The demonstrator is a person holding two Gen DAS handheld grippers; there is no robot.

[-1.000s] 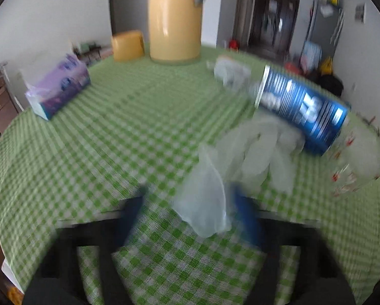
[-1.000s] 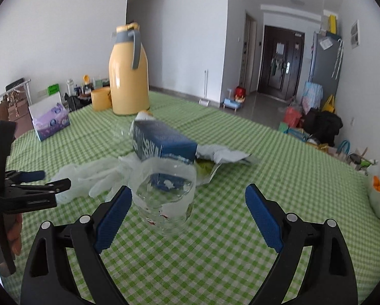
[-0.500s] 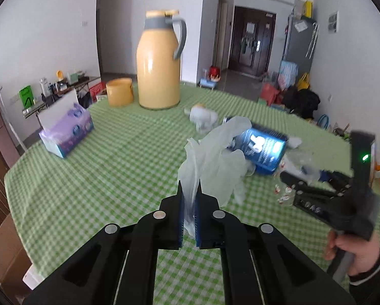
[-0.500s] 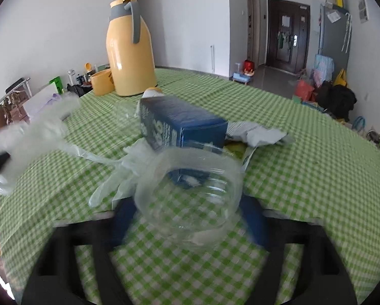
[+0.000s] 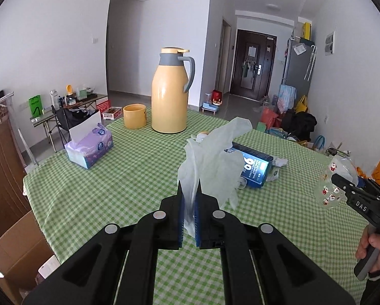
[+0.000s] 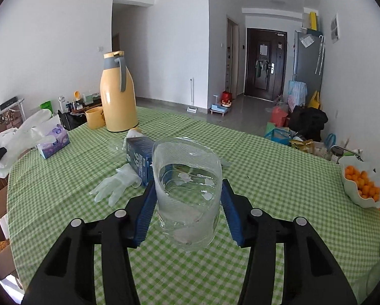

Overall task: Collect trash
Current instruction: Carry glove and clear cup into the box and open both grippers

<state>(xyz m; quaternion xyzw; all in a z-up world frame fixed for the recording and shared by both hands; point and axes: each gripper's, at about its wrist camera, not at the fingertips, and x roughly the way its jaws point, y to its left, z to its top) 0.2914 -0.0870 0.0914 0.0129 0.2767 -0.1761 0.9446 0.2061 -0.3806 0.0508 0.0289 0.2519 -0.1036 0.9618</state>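
My left gripper [image 5: 189,190] is shut on a thin white disposable glove [image 5: 210,157], which hangs lifted above the green checked table [image 5: 113,190]. The same glove [image 6: 27,134] shows at the left edge of the right wrist view. My right gripper [image 6: 187,184] has a clear plastic cup [image 6: 187,190] squeezed between its blue pads, and its jaws are closing. In the left wrist view the printed cup [image 5: 330,188] is off the table at the right. A blue carton [image 5: 253,169] lies on its side, with a second glove [image 6: 116,185] beside it.
A tall yellow thermos jug [image 5: 171,94] and a yellow mug [image 5: 134,116] stand at the far side. A purple tissue pack [image 5: 89,147] is at the left. A bowl of orange fruit [image 6: 363,188] sits at the right edge. A cardboard box [image 5: 17,251] stands below the table.
My left gripper closed on the glove and rose with it off the table. My right gripper closed around the clear cup and lifted it.
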